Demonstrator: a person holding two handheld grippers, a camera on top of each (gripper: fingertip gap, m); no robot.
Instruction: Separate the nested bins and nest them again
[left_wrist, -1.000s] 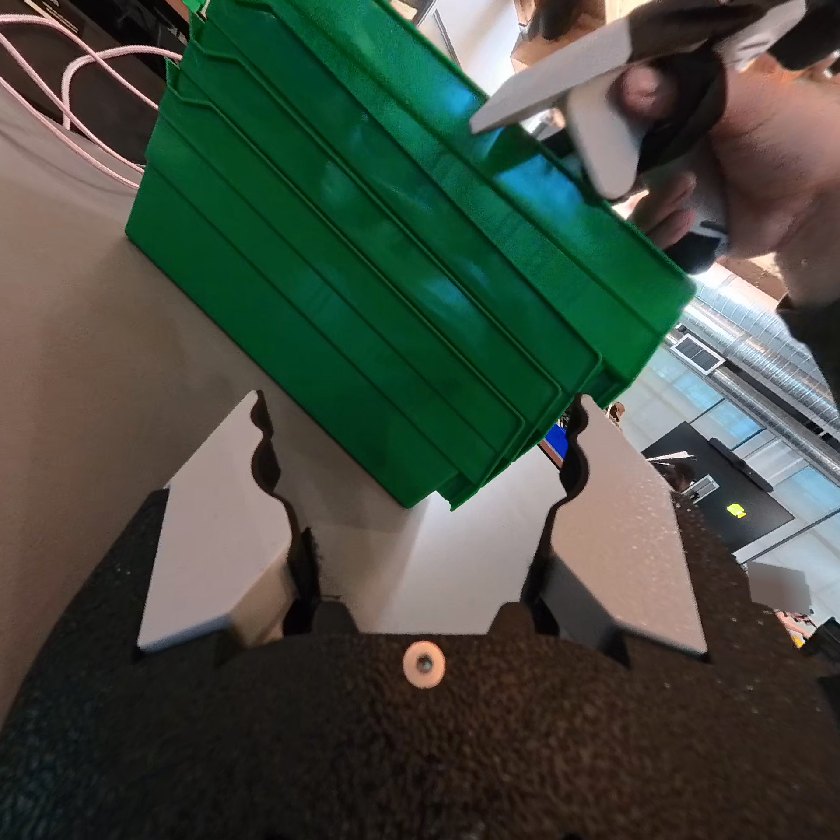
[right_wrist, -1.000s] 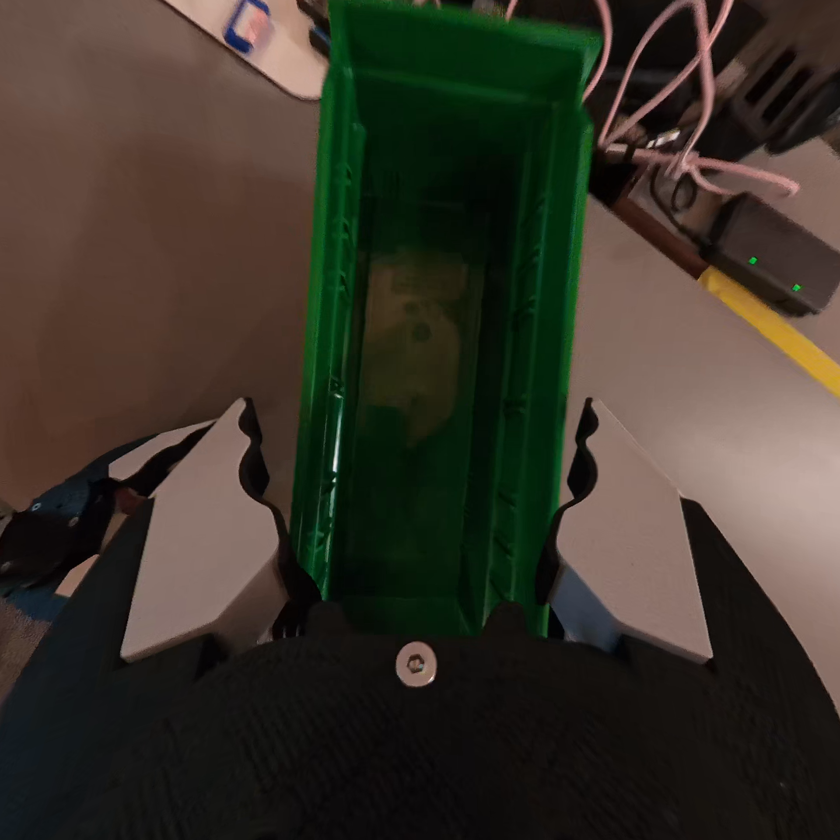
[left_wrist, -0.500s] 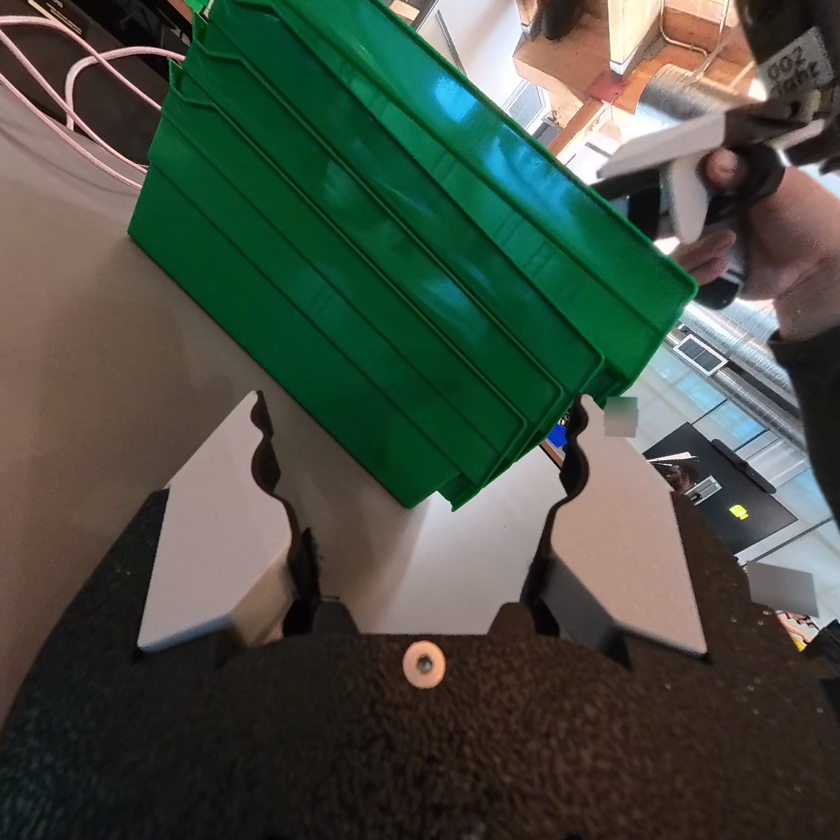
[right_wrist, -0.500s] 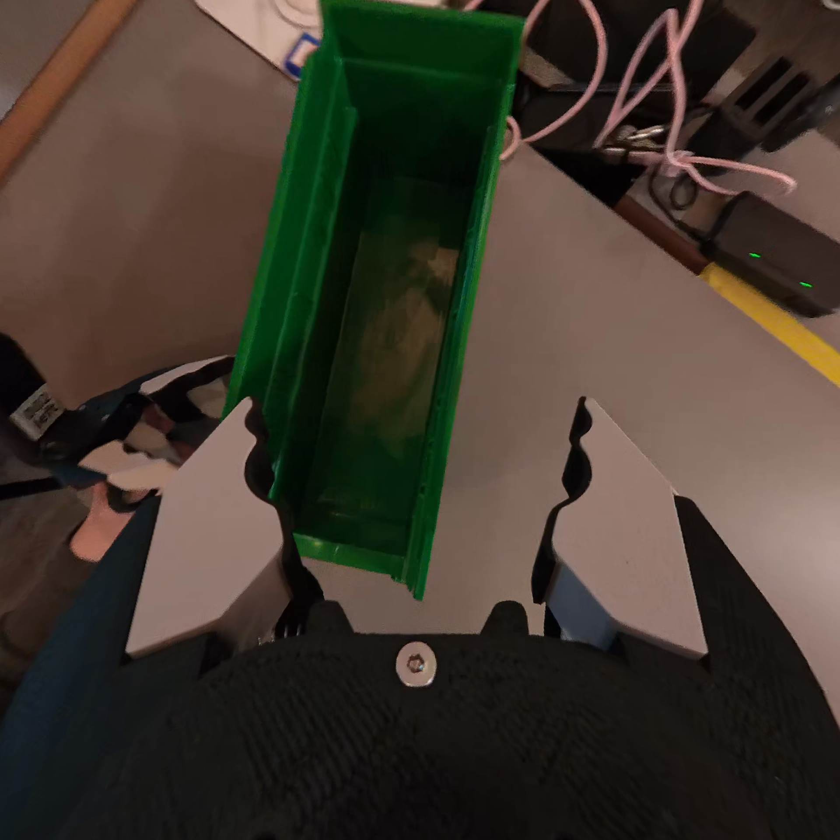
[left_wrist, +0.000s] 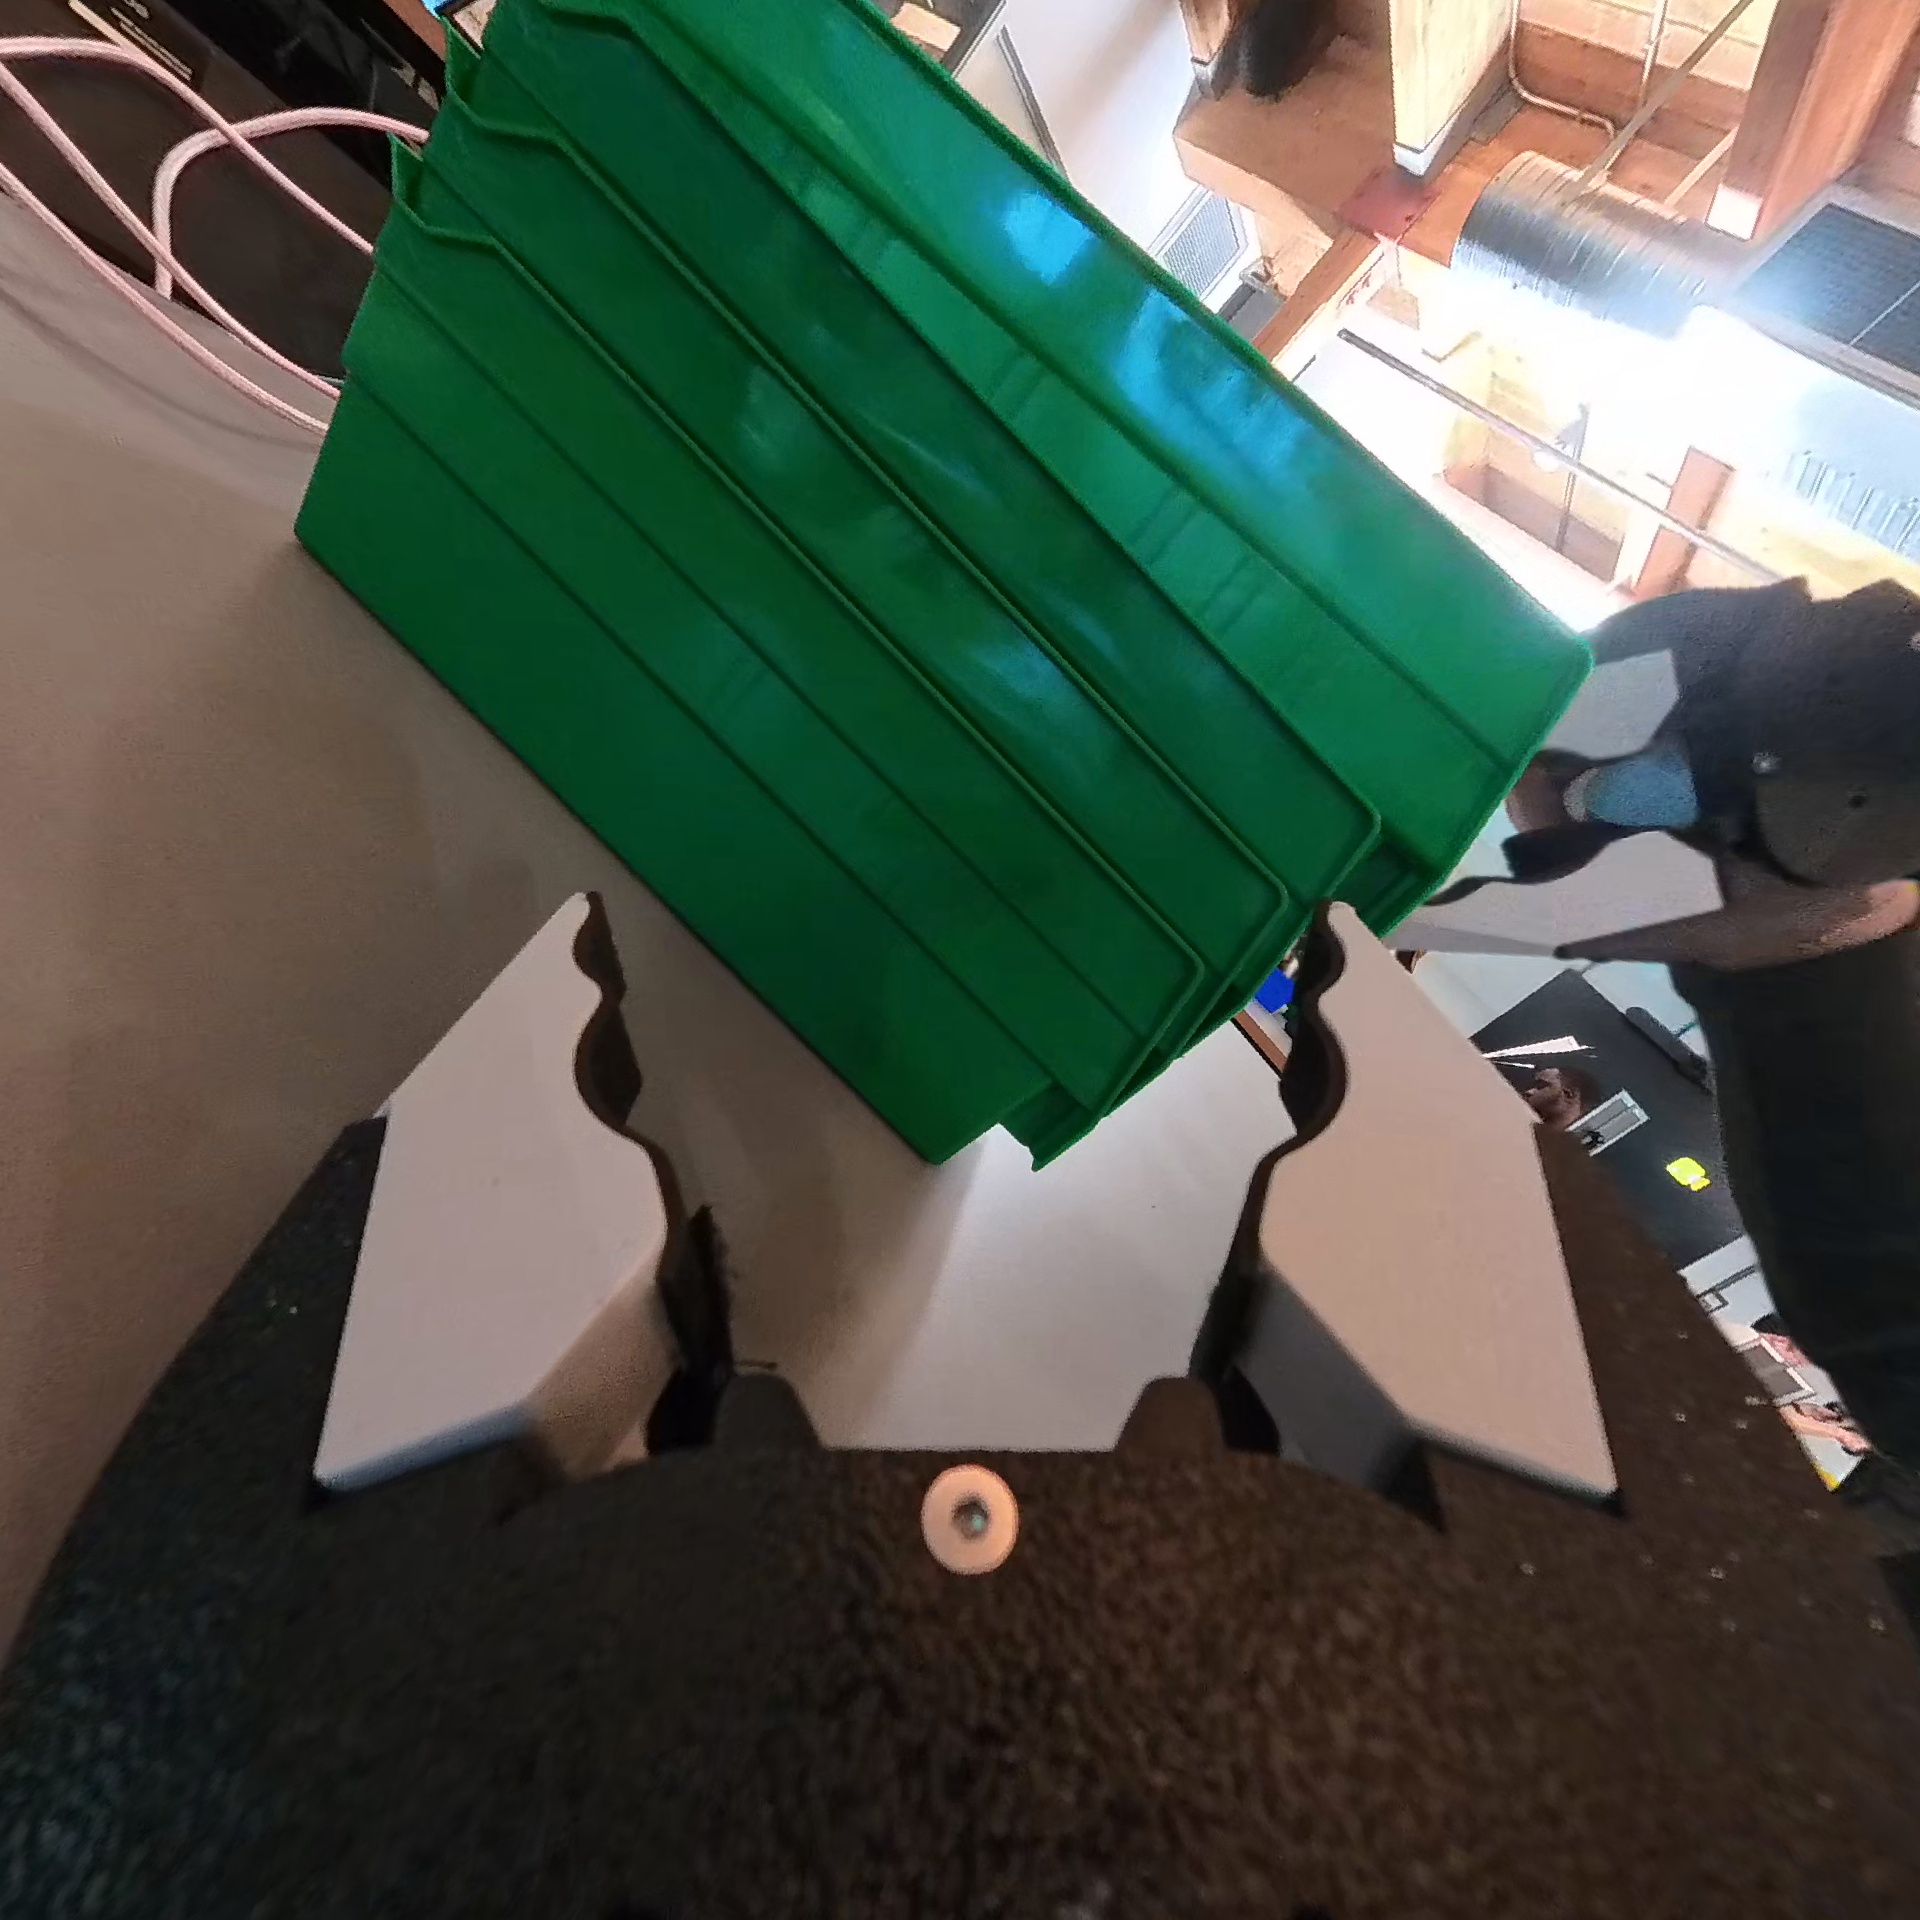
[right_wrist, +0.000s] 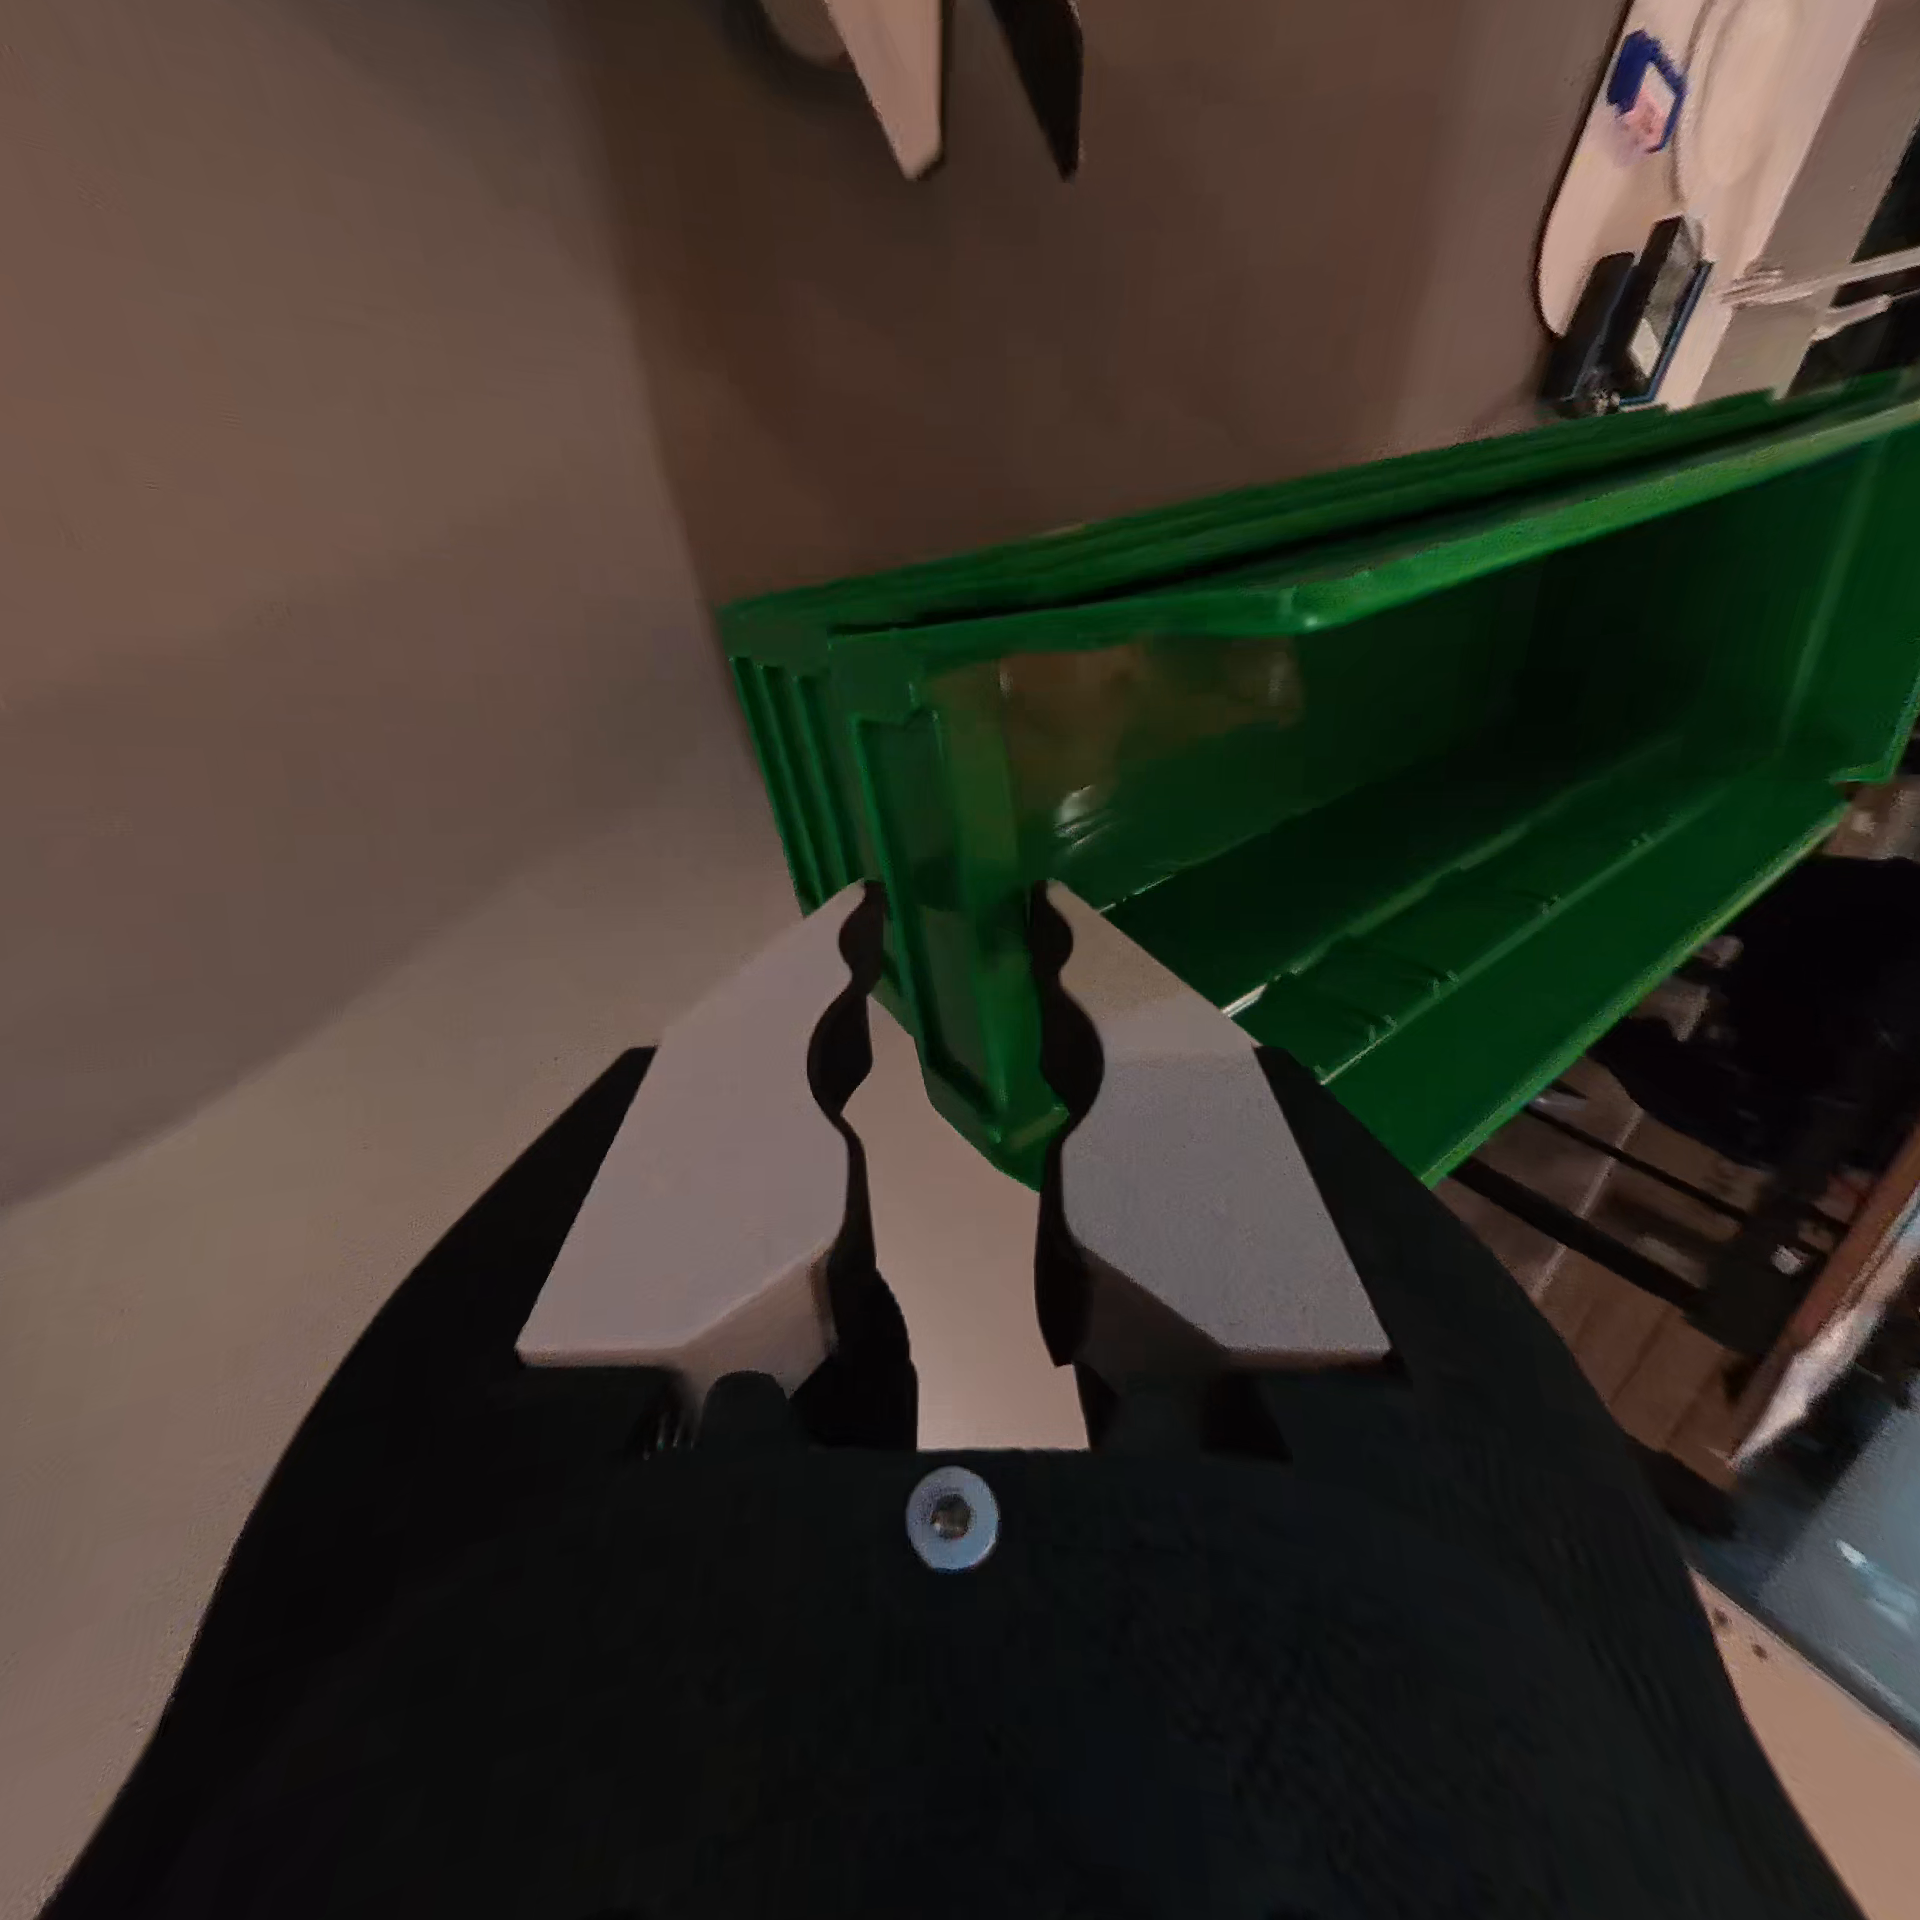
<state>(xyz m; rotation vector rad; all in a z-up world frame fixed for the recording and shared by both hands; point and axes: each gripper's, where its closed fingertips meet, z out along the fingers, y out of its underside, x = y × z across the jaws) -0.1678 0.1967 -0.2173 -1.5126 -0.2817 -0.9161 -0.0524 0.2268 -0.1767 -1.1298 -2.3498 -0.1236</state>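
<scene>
A stack of several nested green bins (left_wrist: 831, 623) stands on the grey table (left_wrist: 156, 727), seen side-on in the left wrist view. My left gripper (left_wrist: 961, 914) is open and empty, low by the stack's near bottom corner, not touching it. My right gripper (right_wrist: 954, 904) has its jaws closed down on the end wall of the top bin (right_wrist: 1455, 779), one finger inside and one outside. It also shows in the left wrist view (left_wrist: 1558, 821) at the top bin's end. The left gripper's fingers (right_wrist: 914, 94) show at the top of the right wrist view.
Pink cables (left_wrist: 208, 177) lie behind the stack at the table's back edge. A white sheet with a blue mark (right_wrist: 1642, 104) and a small black device (right_wrist: 1621, 312) lie beyond the bins. Dark shelving (right_wrist: 1766, 1039) stands past the table edge on the right.
My right gripper swung from above the top bin's open mouth down to its end and closed from wide open onto the end wall. The left gripper and the stack stayed put.
</scene>
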